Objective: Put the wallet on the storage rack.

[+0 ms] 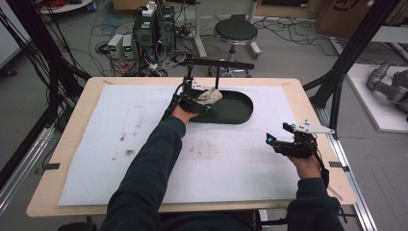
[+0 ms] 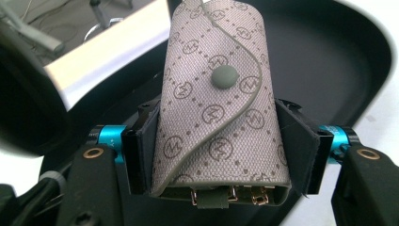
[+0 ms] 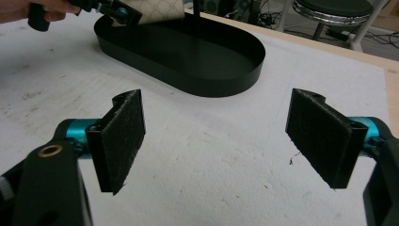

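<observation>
Left gripper view is showing the left hand-held gripper (image 2: 221, 146) clamping a grey patterned key pouch (image 2: 219, 108) between its two pads. The pouch's long axis is running straight away from the jaws, snap flap facing the camera, open end with metal clips lying nearest the gripper. It is hanging over the black oval tray (image 1: 235, 108) on the desk (image 1: 96, 144). The right hand-held gripper (image 3: 214, 141) is resting with jaws wide apart, holding nothing.

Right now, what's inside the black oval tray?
The black oval tray shows a bare dark floor in the right gripper view. At its far end the left gripper holds a patterned key pouch over it; the floor under the pouch is hidden.
</observation>
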Action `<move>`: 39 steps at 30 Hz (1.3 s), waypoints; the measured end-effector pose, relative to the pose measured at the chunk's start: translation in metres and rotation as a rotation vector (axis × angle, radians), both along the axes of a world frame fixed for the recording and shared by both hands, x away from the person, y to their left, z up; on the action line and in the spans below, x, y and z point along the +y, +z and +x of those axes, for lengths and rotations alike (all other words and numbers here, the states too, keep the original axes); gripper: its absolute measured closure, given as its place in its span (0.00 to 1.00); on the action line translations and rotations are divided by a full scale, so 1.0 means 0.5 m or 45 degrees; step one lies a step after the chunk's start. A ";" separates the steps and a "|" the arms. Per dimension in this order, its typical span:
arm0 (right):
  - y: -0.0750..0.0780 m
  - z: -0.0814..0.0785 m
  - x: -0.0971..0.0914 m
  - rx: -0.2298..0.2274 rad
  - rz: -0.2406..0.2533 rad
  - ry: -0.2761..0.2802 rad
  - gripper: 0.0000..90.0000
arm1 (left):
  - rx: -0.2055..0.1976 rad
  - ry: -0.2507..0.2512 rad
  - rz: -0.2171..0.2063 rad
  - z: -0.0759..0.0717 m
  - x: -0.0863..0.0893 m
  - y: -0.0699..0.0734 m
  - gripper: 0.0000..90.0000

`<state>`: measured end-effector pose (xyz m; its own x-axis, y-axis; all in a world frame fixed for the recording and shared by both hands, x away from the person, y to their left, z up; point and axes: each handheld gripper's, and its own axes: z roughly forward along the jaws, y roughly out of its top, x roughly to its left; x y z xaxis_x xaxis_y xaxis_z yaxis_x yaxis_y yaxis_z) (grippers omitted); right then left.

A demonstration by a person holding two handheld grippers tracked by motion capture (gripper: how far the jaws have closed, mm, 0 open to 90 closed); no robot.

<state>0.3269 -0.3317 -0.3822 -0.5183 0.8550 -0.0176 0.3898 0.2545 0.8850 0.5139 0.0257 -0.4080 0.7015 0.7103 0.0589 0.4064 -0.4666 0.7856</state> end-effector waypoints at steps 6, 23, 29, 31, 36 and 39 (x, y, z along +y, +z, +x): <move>-0.001 -0.001 -0.002 0.005 0.003 -0.004 0.23 | 0.046 0.034 0.003 0.012 -0.005 -0.020 0.36; -0.015 0.004 0.011 0.020 -0.051 0.019 0.23 | -0.094 -0.004 -0.354 -0.109 0.121 0.075 0.28; -0.016 0.007 0.013 0.012 -0.052 0.034 0.23 | -0.199 -0.038 -0.455 -0.178 0.178 0.092 0.28; -0.016 0.008 0.013 0.012 -0.052 0.040 0.23 | -0.232 -0.020 -0.476 -0.204 0.209 0.092 0.28; -0.017 0.008 0.016 0.009 -0.059 0.047 0.23 | -0.300 0.062 -0.478 -0.255 0.277 0.084 0.27; -0.017 0.006 0.019 -0.003 -0.073 0.064 0.23 | -0.314 0.101 -0.472 -0.286 0.313 0.072 0.26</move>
<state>0.3298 -0.3221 -0.3907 -0.5606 0.8254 -0.0673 0.3730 0.3242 0.8693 0.3709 0.1820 -0.3719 0.6409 0.7659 -0.0511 0.2094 -0.1104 0.9716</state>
